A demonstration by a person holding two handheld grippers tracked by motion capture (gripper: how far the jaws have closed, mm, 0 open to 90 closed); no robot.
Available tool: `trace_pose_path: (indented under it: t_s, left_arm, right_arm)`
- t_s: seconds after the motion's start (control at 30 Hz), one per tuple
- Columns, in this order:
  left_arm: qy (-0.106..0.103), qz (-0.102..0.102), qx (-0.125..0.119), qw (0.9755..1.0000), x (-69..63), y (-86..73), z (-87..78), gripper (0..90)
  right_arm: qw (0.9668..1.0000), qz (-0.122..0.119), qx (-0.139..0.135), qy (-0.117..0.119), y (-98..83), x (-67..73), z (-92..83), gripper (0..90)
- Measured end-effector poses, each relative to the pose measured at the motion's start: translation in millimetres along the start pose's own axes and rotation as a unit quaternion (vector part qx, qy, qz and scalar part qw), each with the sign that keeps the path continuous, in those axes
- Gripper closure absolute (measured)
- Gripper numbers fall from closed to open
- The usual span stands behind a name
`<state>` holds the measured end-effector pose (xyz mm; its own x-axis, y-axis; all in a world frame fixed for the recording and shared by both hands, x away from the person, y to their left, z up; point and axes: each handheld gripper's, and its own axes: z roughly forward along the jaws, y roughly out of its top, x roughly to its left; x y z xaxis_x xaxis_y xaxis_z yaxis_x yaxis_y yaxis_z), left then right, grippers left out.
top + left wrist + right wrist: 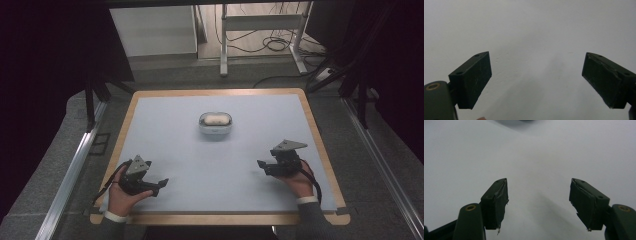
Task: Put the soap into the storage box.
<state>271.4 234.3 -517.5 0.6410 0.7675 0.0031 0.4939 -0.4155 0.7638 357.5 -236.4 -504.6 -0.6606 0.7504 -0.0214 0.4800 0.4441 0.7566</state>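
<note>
A pale mat (215,165) covers the wood-edged table (320,145); cables (272,45) litter the floor beyond.

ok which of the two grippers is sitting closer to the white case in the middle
The right gripper, near the mat's right edge. It sits farther up the table than the left gripper, so less of the mat separates it from the small white rounded case.

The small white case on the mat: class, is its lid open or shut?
Open. In the high view the case shows a pale rounded thing inside its rim, with no lid over it. What that thing is cannot be told.
</note>
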Motion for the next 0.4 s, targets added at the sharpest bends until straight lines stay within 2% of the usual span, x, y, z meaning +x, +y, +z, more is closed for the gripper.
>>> trace_pose_path:
  t_s: [0.23,0.4]
  left_arm:
    - [0.0,0.001,0.001,1.0,-0.4,-0.1,1.0,9.4]
    - [0.0,0.001,0.001,1.0,-0.1,0.0,0.6,9.5]
  right_arm:
    - [1.0,-0.007,0.002,-0.004,-0.3,1.2,0.9,31.1]
    - [0.9999,0.002,0.001,-0.011,-2.8,-3.2,1.3,30.7]
